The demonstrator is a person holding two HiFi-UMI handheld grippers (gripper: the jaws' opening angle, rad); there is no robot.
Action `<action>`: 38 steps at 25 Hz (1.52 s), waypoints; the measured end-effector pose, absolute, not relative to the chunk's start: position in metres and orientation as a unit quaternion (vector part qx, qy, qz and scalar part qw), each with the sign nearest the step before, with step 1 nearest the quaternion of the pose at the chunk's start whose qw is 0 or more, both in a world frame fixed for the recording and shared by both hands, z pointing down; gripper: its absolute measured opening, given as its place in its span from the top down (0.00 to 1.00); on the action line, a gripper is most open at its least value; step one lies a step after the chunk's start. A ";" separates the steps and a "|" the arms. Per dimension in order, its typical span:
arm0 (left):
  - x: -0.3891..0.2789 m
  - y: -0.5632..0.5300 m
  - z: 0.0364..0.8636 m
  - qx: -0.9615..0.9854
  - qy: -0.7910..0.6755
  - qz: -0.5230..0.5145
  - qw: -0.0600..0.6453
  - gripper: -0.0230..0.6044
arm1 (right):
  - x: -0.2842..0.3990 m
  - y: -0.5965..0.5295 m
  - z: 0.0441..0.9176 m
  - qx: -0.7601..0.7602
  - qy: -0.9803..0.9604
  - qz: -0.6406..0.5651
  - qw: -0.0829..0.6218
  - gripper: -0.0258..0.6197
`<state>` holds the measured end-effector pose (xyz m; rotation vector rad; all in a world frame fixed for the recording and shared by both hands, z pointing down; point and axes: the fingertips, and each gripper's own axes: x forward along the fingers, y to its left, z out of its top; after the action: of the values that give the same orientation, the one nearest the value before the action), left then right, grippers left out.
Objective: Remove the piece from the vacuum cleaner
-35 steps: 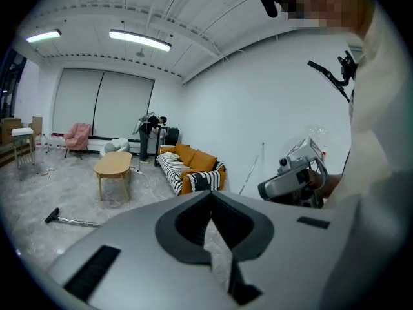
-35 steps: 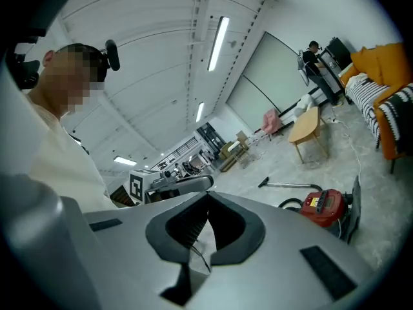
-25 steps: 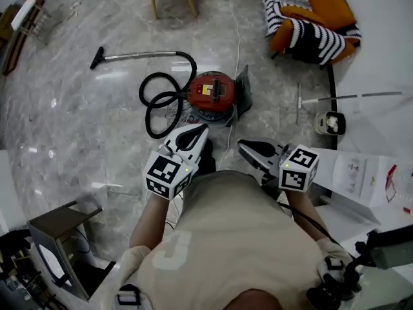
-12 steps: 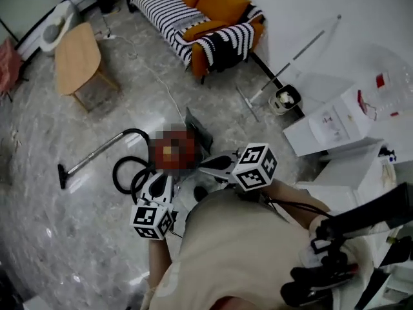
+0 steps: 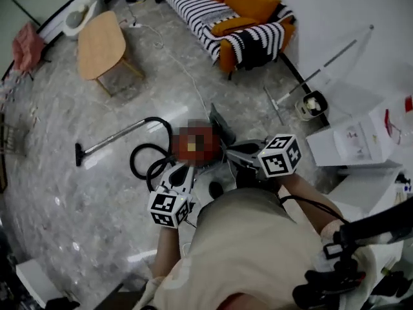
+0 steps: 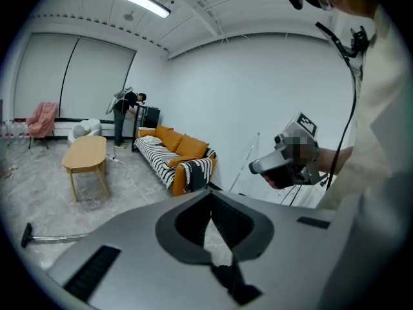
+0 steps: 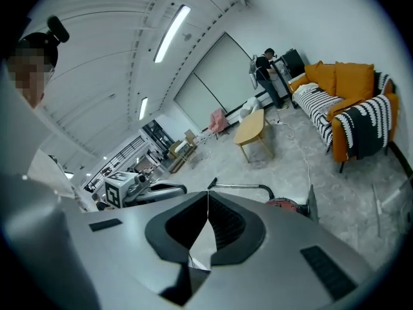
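Left gripper (image 5: 182, 168) and right gripper (image 5: 227, 152) are both pressed together, pinching nothing. Just beyond their tips, between the two, sits the red vacuum (image 7: 284, 204) on the floor, its hose (image 5: 143, 163) coiled left of the left gripper. A sofa (image 5: 226, 11) stands far beyond.

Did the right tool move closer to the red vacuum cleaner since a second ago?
Yes. The right tool has come closer to the round red vacuum cleaner. Before, it was a gap away; now its tip is right beside it.
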<state>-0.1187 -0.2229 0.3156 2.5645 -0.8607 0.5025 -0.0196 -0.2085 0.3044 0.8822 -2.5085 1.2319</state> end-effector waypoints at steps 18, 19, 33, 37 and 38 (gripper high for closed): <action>-0.066 -0.297 0.401 0.849 -0.385 0.257 0.254 0.96 | 0.070 -0.341 0.501 0.285 -0.800 0.468 0.246 0.96; -0.064 -0.298 0.408 0.849 -0.387 0.250 0.260 0.96 | 0.071 -0.343 0.518 0.281 -0.795 0.471 0.258 0.96; -0.088 -0.257 0.571 0.796 -0.398 0.253 0.379 0.96 | 0.071 -0.363 0.750 0.307 -0.712 0.481 0.409 0.63; -0.089 -0.251 0.604 0.796 -0.388 0.258 0.386 0.96 | 0.071 -0.379 0.790 0.323 -0.700 0.479 0.420 0.56; -0.088 -0.251 0.611 0.797 -0.386 0.259 0.385 0.96 | 0.070 -0.381 0.799 0.325 -0.698 0.477 0.425 0.56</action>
<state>-0.0885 -0.2514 0.6106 2.0303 -0.9829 0.6596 0.0701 -0.3814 0.7987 0.8118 -1.7451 1.1926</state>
